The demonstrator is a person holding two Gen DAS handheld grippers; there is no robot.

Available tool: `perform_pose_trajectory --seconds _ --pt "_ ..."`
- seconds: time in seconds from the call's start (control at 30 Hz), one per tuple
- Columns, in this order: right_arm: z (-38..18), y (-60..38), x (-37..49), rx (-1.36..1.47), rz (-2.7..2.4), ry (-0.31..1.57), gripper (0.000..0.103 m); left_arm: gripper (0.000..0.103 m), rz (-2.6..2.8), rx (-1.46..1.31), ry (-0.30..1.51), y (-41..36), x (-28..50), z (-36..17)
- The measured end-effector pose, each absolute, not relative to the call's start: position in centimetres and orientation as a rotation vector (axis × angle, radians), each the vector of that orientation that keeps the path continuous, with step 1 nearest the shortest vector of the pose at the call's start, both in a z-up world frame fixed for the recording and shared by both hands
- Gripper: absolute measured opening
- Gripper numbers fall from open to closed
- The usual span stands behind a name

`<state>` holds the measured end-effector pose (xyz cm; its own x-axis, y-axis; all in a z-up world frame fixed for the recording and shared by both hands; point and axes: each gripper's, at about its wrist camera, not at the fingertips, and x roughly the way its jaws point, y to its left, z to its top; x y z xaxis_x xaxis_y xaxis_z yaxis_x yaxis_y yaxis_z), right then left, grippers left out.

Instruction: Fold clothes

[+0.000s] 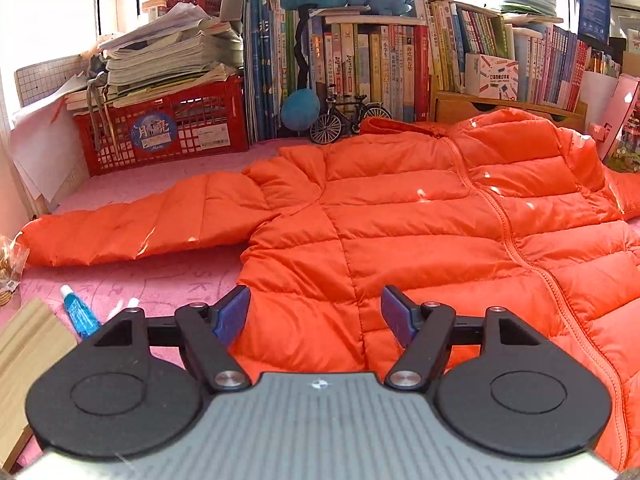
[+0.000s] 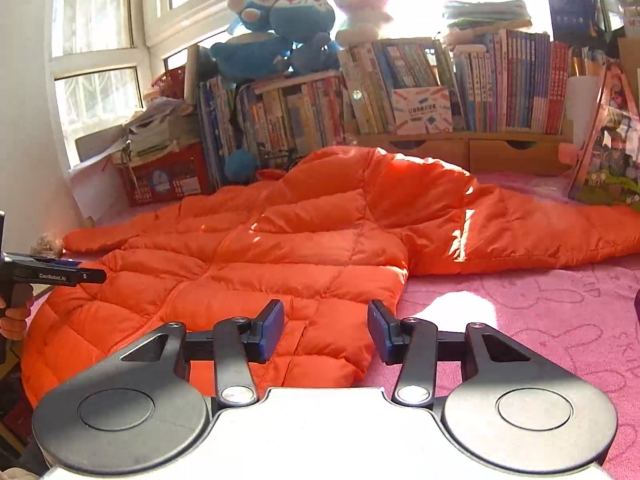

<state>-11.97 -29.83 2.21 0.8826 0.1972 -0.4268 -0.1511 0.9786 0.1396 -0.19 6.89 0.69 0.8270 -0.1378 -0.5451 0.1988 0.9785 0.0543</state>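
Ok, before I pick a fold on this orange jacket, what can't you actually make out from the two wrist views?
- Jacket hem: both views, hidden under each gripper's body.
- Its right sleeve cuff: cut off by the right edge in the right wrist view.
- Left gripper: right wrist view shows it side-on at the left edge, its jaws unreadable there.
- Book spines: too small to read.

A surface point(image 1: 132, 280) covered with a pink patterned cloth carries everything. An orange puffer jacket point(image 1: 400, 224) lies spread flat across it, zipped, one sleeve stretched toward each side. At the back a red plastic crate point(image 1: 168, 128) stands by rows of upright books point(image 1: 360, 60). A small model bicycle point(image 1: 348, 118) stands before the books. A blue tube point(image 1: 78, 314) lies near the front edge.
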Motion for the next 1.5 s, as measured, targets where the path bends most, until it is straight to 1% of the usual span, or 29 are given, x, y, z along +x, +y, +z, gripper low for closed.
perform_pose_trajectory --seconds 0.07,0.13,0.17,0.33,0.47,0.63,0.8,1.0,1.1,1.17,1.27,1.33,1.47,1.5 --pt "2.9 -28.0 -9.8 0.037 0.181 0.408 0.055 0.071 -0.206 0.090 0.541 5.7 0.5 1.2" --pt "3.0 -25.7 -7.7 -0.011 0.191 0.384 0.061 0.072 -0.228 0.077 0.525 4.4 1.2 1.4" --pt "2.9 -24.7 -6.7 -0.018 0.212 0.386 0.061 0.072 -0.237 0.076 0.518 3.7 1.5 1.4" --pt "1.1 -21.1 -2.9 -0.048 0.286 0.448 0.063 0.072 -0.251 0.125 0.519 0.9 2.4 -0.1" --pt "-1.2 -20.0 -2.4 -0.098 0.243 0.506 0.066 0.072 -0.227 0.178 0.553 -0.5 2.9 -1.8" --pt "-2.4 -19.4 -1.9 -0.144 0.187 0.565 0.078 0.077 -0.212 0.238 0.568 -1.3 3.0 -2.7" --pt "-3.0 -18.9 -1.5 -0.178 0.171 0.600 0.084 0.080 -0.207 0.262 0.594 -1.6 3.3 -3.3" --pt "-3.2 -19.2 -1.0 -0.189 0.126 0.615 0.089 0.083 -0.213 0.230 0.611 -1.2 3.6 -3.3" --pt "-3.4 -19.6 -1.0 -0.290 -0.015 0.582 0.090 0.084 -0.219 0.208 0.620 -0.8 3.8 -3.3" --pt "-3.7 -20.8 -0.8 -0.334 -0.090 0.577 0.090 0.085 -0.224 0.198 0.624 -0.7 3.9 -3.3" --pt "-3.9 -23.8 -0.5 -0.302 -0.137 0.600 0.092 0.085 -0.229 0.189 0.628 -0.6 3.9 -3.3" --pt "-4.1 -25.2 -0.6 -0.321 -0.170 0.598 0.096 0.085 -0.233 0.185 0.631 -0.6 4.0 -3.3" --pt "-3.5 -26.7 -1.0 -0.363 -0.243 0.603 0.096 0.085 -0.235 0.181 0.634 -0.5 4.1 -3.3" --pt "-3.1 -26.8 -1.0 -0.366 -0.257 0.601 0.092 0.085 -0.236 0.179 0.635 -0.5 4.1 -3.3"
